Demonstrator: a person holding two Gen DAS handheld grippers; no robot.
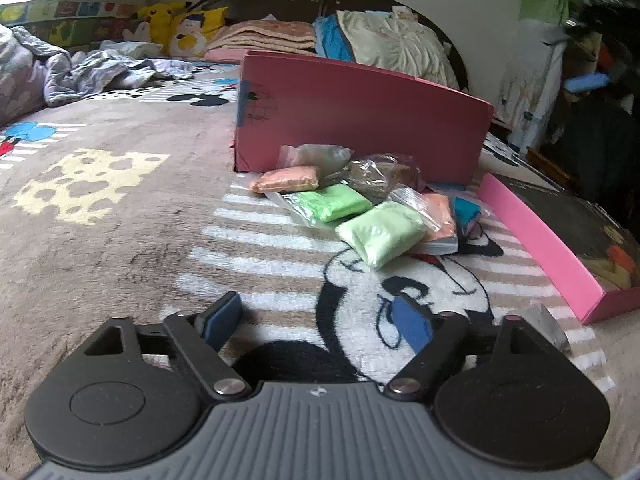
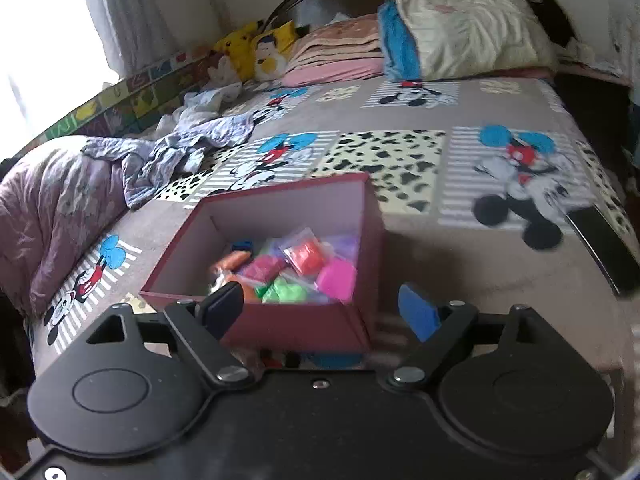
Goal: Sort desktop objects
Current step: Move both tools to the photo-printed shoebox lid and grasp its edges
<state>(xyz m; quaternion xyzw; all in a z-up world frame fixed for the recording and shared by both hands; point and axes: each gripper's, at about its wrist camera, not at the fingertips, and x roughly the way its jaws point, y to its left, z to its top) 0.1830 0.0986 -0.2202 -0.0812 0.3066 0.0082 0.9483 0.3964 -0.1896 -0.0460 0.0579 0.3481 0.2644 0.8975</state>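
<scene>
A pink box [image 1: 360,120] stands on the bed blanket. In front of it lies a pile of small clay bags: an orange one [image 1: 286,179], a bright green one [image 1: 340,202], a pale green one [image 1: 382,232] and several more. My left gripper [image 1: 318,320] is open and empty, low over the blanket, short of the pile. In the right wrist view the same box [image 2: 304,324] is seen from above, with several coloured bags [image 2: 308,256] inside. My right gripper [image 2: 320,306] is open and empty, above the box's near wall.
The pink box lid [image 1: 540,240] lies to the right of the pile. Pillows [image 2: 460,28], a folded blanket [image 2: 336,52] and plush toys [image 2: 256,48] lie at the headboard. Crumpled bedding [image 2: 60,208] sits at the left. A dark flat object [image 2: 604,248] lies at the bed's right edge.
</scene>
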